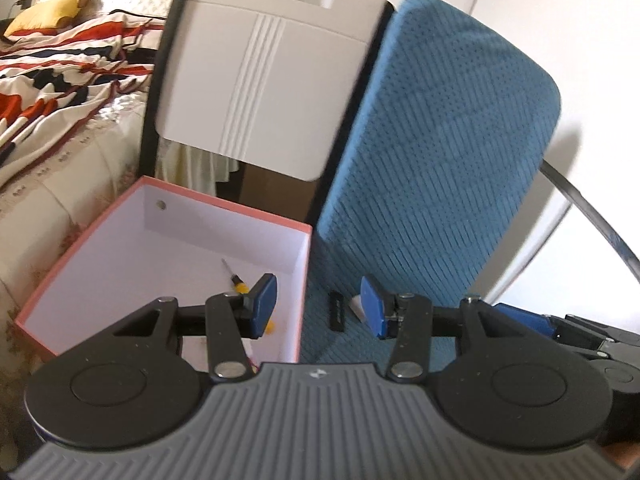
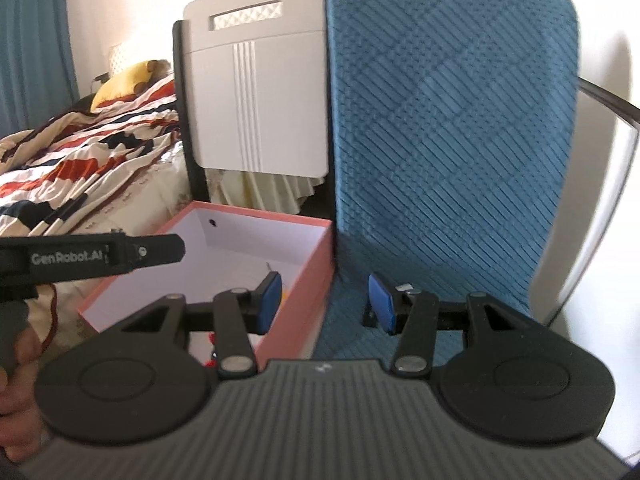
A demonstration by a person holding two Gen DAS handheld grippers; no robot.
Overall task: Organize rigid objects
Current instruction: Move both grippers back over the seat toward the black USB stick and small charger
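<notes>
1. Bedroom setting: a bed with a striped red, white and navy blanket and a yellow pillow fills the left side, against white walls.
2. Two chairs stand side by side, a white-backed chair on the left and a blue fabric chair on the right.
3. On the white chair's seat sits a pink box, open at the top, with a white interior.
4. Inside the box lies a small screwdriver with a yellow and black handle, its thin shaft pointing toward the back wall of the box.
5. On the blue seat, just right of the box, lie a small black rectangular object and, beside it, a small white object, partly hidden behind a blue pad.
6. The left tongs hover above the edge between box and blue seat, jaws apart, with nothing held between the blue pads.
7. The right tongs hang over the same boundary, jaws likewise apart and empty.
8. In the right wrist view the left tool's black arm crosses the left side above the box, and part of the person's hand shows at the lower left edge.
9. The right tool's blue pad and black linkage show at the right edge of the left wrist view.
</notes>
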